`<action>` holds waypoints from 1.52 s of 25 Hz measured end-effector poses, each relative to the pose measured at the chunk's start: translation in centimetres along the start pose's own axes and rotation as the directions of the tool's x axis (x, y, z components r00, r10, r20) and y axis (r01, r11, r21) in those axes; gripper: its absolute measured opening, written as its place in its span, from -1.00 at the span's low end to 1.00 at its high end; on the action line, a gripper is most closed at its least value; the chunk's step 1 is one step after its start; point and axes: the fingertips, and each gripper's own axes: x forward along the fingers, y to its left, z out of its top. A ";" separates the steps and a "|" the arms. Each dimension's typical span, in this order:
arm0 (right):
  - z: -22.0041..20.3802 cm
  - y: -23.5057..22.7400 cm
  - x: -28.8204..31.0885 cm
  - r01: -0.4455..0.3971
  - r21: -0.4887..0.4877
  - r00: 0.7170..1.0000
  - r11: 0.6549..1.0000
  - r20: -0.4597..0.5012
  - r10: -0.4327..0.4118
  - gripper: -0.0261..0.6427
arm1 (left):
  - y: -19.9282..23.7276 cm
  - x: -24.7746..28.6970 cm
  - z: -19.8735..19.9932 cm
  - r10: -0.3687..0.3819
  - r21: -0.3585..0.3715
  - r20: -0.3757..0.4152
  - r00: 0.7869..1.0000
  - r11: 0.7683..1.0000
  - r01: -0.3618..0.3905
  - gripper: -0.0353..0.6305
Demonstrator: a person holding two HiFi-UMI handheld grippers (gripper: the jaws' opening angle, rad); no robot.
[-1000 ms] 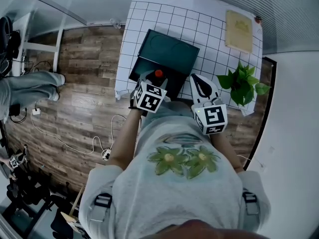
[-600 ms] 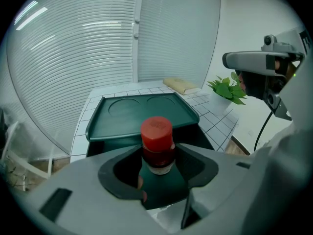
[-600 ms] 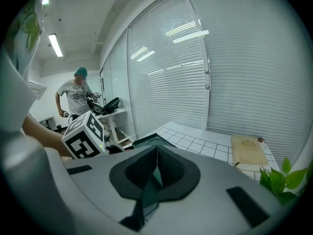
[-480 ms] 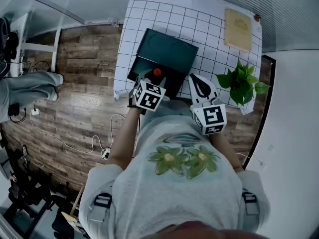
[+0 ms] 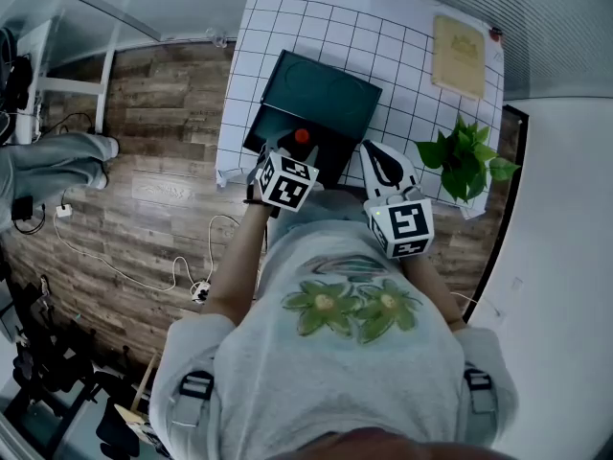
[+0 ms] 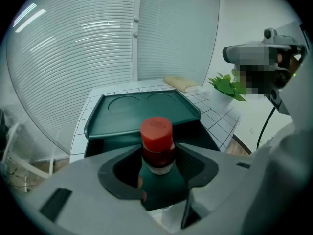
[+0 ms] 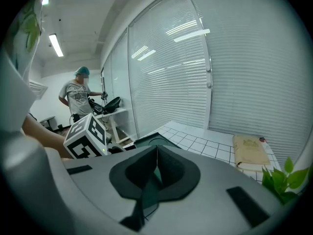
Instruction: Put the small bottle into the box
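A small dark bottle with a red cap (image 6: 157, 140) stands upright between the jaws of my left gripper (image 6: 157, 156), which is shut on it. In the head view that bottle (image 5: 302, 138) hangs over the near part of the open dark green box (image 5: 330, 157), with the left gripper (image 5: 291, 148) just behind it. The box lid (image 5: 326, 94) lies tipped back on the table and shows as a tray (image 6: 142, 107) with two round recesses. My right gripper (image 5: 376, 153) hovers at the box's right side; its jaws (image 7: 156, 161) are shut with nothing in them.
The box rests on a white gridded table (image 5: 412, 56). A potted plant (image 5: 466, 161) stands at the table's right and a tan flat packet (image 5: 458, 57) lies at the back right. A wooden floor with cables is to the left. Another person (image 7: 78, 99) stands farther off.
The left gripper with the bottle has crept slightly farther over the box. The right gripper holds its place.
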 end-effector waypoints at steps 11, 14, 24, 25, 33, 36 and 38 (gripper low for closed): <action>-0.1 0.9 0.2 -0.011 -0.002 1.000 1.000 -0.011 0.011 -0.90 | 0.1 0.3 -0.4 0.016 0.035 -0.005 1.000 0.999 -0.016 -0.23; -0.1 0.9 0.2 -0.011 -0.002 1.000 1.000 -0.010 0.011 -0.90 | 0.1 0.4 -0.5 0.018 0.042 -0.008 1.000 0.999 -0.018 -0.23; -0.1 0.9 0.2 -0.005 -0.001 1.000 1.000 -0.012 0.005 -0.90 | 0.3 0.7 -0.7 0.021 0.052 -0.015 1.000 0.998 -0.020 -0.23; -0.1 0.9 0.2 -0.005 -0.001 1.000 1.000 -0.012 0.005 -0.90 | 0.3 0.8 -0.7 0.021 0.054 -0.014 1.000 0.998 -0.020 -0.23; 0.0 1.0 0.3 -0.007 0.004 1.000 1.000 -0.005 0.007 -0.90 | 0.0 0.9 -0.8 -0.004 0.058 -0.023 1.000 0.998 0.005 -0.23; 0.3 1.1 0.4 -0.012 0.004 1.000 1.000 0.006 0.012 -0.90 | 0.0 0.9 -0.8 -0.009 0.061 -0.026 1.000 0.998 0.011 -0.23; 0.4 1.3 0.4 -0.018 0.003 1.000 1.000 0.010 0.018 -0.90 | 0.0 0.9 -0.8 -0.008 0.064 -0.027 1.000 0.998 0.010 -0.23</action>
